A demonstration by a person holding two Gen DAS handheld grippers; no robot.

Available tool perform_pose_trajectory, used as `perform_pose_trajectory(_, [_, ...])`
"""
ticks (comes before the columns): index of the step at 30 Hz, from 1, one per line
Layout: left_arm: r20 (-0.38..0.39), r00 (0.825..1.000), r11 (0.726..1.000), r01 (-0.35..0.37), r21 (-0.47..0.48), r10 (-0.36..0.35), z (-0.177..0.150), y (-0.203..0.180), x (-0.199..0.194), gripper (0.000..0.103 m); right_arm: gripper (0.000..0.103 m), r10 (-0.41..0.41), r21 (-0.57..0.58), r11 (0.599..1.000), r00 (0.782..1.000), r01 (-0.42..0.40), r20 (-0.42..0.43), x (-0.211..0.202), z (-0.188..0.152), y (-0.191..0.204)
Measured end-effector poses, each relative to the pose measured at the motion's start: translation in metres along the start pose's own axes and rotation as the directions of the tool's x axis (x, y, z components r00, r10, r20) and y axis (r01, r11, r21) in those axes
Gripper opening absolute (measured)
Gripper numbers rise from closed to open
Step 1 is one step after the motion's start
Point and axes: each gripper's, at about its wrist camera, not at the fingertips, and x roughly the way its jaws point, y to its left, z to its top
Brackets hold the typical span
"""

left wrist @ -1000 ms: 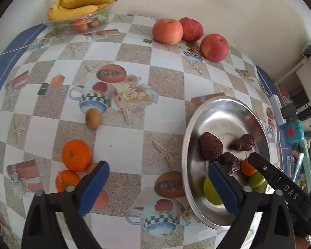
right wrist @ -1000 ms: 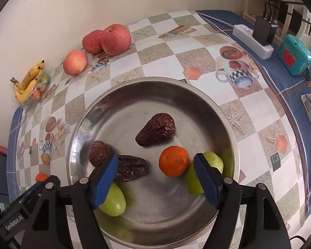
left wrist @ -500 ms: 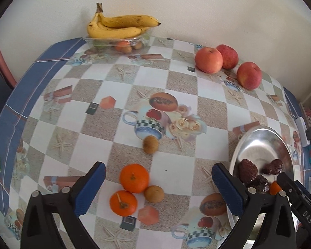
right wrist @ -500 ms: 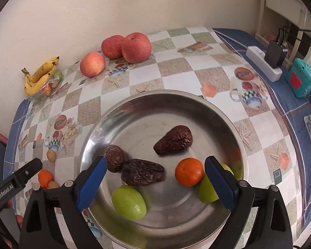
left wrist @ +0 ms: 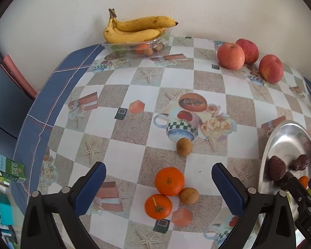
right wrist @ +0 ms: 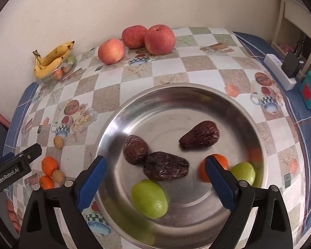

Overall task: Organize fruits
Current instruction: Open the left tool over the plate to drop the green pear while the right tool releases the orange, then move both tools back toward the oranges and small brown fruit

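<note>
Both pairs of fingers gape wide, empty: left gripper (left wrist: 158, 180) over two tangerines (left wrist: 169, 181) on the bench (left wrist: 134, 151), right gripper (right wrist: 155, 174) over a date (right wrist: 165, 169) lying left-right in the steel bowl (right wrist: 165, 95).

Shiny metal plate (right wrist: 114, 124), wrinkled matt dates (right wrist: 165, 169), glossy tablecloth (left wrist: 134, 155)

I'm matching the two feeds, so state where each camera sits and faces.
Left wrist: on the left gripper, open, looking down at two oranges on the table; the right gripper's tip shows.
Right wrist: on the right gripper, open, above the metal bowl; the left gripper's tip shows.
Shared: apples, bananas, oranges, bowl.
</note>
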Motion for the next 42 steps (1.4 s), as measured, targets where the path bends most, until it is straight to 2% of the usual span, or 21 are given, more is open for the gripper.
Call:
perform_pose_trajectory(6, [-0.012, 1.0, 0.998, -0.018, -0.067, 0.017, -0.002, 0.035, 0.008, 0.103, 0.095, 0.054, -0.044, 0.997, 0.998, -0.055, -0.031, 0.005, -0.007, 0.027])
perform_pose_trajectory(15, [0.002, 1.0, 0.972, 0.018, -0.235, -0.018, -0.006, 0.088, 0.01, 0.103, 0.095, 0.162, -0.103, 0.981, 0.985, -0.167, -0.058, 0.006, -0.016, 0.082])
perform_pose_trajectory(19, [0.001, 0.998, 0.954, 0.065, -0.293, -0.068, -0.011, 0.102, 0.011, 0.103, 0.094, 0.202, -0.16, 0.965, 0.977, -0.21, -0.064, 0.006, -0.018, 0.109])
perform_pose_trajectory(21, [-0.006, 0.993, 0.944, 0.108, -0.311, -0.115, -0.013, 0.105, 0.013, 0.103, 0.086, 0.223, -0.187, 0.954, 0.972, -0.233, -0.074, 0.009, -0.021, 0.121])
perform_pose_trajectory(22, [-0.013, 0.991, 0.938, 0.119, -0.326, -0.13, -0.015, 0.106, 0.014, 0.103, 0.077, 0.23, -0.197, 0.95, 0.97, -0.242, -0.081, 0.011, -0.023, 0.126])
perform_pose_trajectory(23, [-0.021, 0.99, 0.931, 0.127, -0.343, -0.143, -0.016, 0.107, 0.016, 0.103, 0.072, 0.237, -0.206, 0.946, 0.968, -0.25, -0.088, 0.014, -0.024, 0.13])
perform_pose_trajectory(25, [-0.043, 0.986, 0.928, 0.136, -0.348, -0.16, -0.018, 0.104, 0.022, 0.103, 0.071, 0.24, -0.221, 0.94, 0.965, -0.258, -0.103, 0.02, -0.027, 0.136])
perform_pose_trajectory(28, [-0.07, 0.98, 0.923, 0.151, -0.354, -0.187, -0.021, 0.098, 0.029, 0.101, 0.053, 0.235, -0.251, 0.933, 0.964, -0.26, -0.123, 0.029, -0.032, 0.144])
perform_pose_trajectory(37, [-0.118, 0.95, 0.888, 0.221, -0.403, -0.29, -0.029, 0.091, 0.044, 0.088, 0.042, 0.218, -0.281, 0.924, 0.961, -0.259, -0.169, 0.049, -0.04, 0.154])
perform_pose_trajectory(38, [-0.121, 0.948, 0.888, 0.224, -0.403, -0.294, -0.029, 0.09, 0.045, 0.086, 0.04, 0.215, -0.283, 0.924, 0.962, -0.257, -0.171, 0.051, -0.041, 0.154])
perform_pose_trajectory(42, [-0.124, 0.948, 0.89, 0.223, -0.397, -0.293, -0.029, 0.088, 0.045, 0.085, 0.029, 0.228, -0.273, 0.923, 0.956, -0.272, -0.184, 0.056, -0.041, 0.155])
